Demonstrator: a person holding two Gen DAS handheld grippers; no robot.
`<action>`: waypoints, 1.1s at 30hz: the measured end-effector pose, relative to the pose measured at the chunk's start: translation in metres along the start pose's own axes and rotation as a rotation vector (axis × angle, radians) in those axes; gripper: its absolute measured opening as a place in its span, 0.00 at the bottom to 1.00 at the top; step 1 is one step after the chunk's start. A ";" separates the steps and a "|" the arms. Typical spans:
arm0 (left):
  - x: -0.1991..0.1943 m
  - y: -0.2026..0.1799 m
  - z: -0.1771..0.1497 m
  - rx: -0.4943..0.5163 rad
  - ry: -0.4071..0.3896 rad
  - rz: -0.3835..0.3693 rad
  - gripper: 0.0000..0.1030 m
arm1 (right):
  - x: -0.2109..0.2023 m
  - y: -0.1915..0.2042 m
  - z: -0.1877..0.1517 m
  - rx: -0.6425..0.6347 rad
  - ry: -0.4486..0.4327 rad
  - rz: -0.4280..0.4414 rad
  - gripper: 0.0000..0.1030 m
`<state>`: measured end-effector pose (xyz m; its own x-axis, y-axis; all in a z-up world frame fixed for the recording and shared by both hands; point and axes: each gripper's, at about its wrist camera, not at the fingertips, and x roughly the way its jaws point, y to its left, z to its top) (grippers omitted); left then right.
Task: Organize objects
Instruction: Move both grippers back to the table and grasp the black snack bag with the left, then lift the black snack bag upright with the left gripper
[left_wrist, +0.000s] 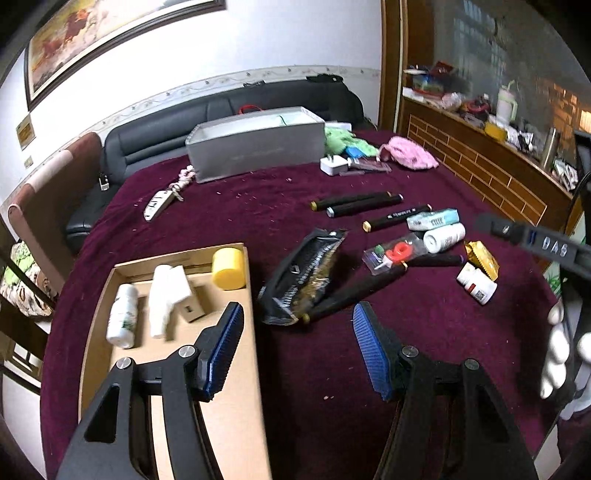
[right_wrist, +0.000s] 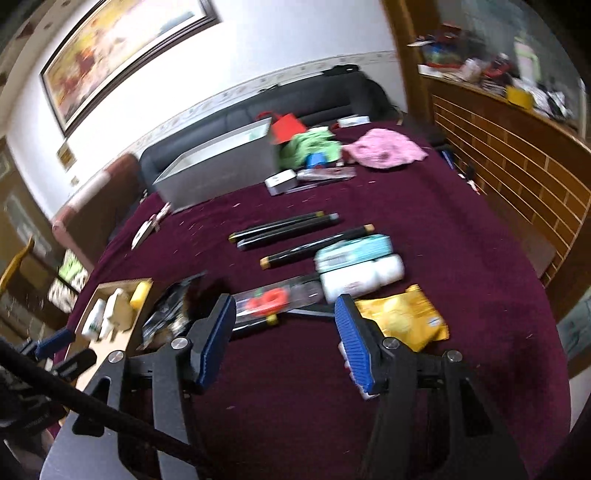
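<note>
In the left wrist view my left gripper (left_wrist: 298, 310) stands open with nothing between its blue pads, above the right edge of a cardboard box (left_wrist: 229, 369). The box holds a white bottle (left_wrist: 123, 314), a white folded item (left_wrist: 166, 295) and a yellow cylinder (left_wrist: 229, 267). A black snack packet (left_wrist: 303, 273) lies just ahead. My right gripper (right_wrist: 284, 306) is open and empty over a clear packet with a red ring (right_wrist: 269, 299). Beside its right finger lies a gold packet (right_wrist: 402, 321). A small white bottle (right_wrist: 347, 358) is partly hidden behind that finger.
The maroon cloth (left_wrist: 369, 369) also carries black markers (left_wrist: 354, 201), a light blue box (left_wrist: 434, 218) and a white bottle (left_wrist: 443, 236). At the back are a grey box (left_wrist: 255, 144), a pink cloth (left_wrist: 410, 151), a white charger (left_wrist: 334, 164) and a key (left_wrist: 159, 205). A gloved hand (left_wrist: 557, 350) shows at the right.
</note>
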<state>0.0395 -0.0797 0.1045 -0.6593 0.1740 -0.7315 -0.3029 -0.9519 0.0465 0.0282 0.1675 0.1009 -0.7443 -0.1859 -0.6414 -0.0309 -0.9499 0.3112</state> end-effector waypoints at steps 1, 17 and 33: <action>0.006 -0.003 0.001 0.002 0.013 -0.003 0.54 | 0.001 -0.006 0.002 0.013 -0.006 -0.002 0.53; 0.094 0.012 0.029 -0.107 0.091 -0.075 0.54 | 0.008 -0.102 0.020 0.261 -0.164 -0.010 0.54; 0.148 -0.017 0.036 0.069 0.192 0.124 0.54 | 0.018 -0.107 0.014 0.256 -0.106 0.010 0.60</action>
<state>-0.0774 -0.0288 0.0200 -0.5533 -0.0007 -0.8330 -0.2783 -0.9424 0.1856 0.0093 0.2692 0.0659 -0.8104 -0.1549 -0.5650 -0.1808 -0.8512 0.4927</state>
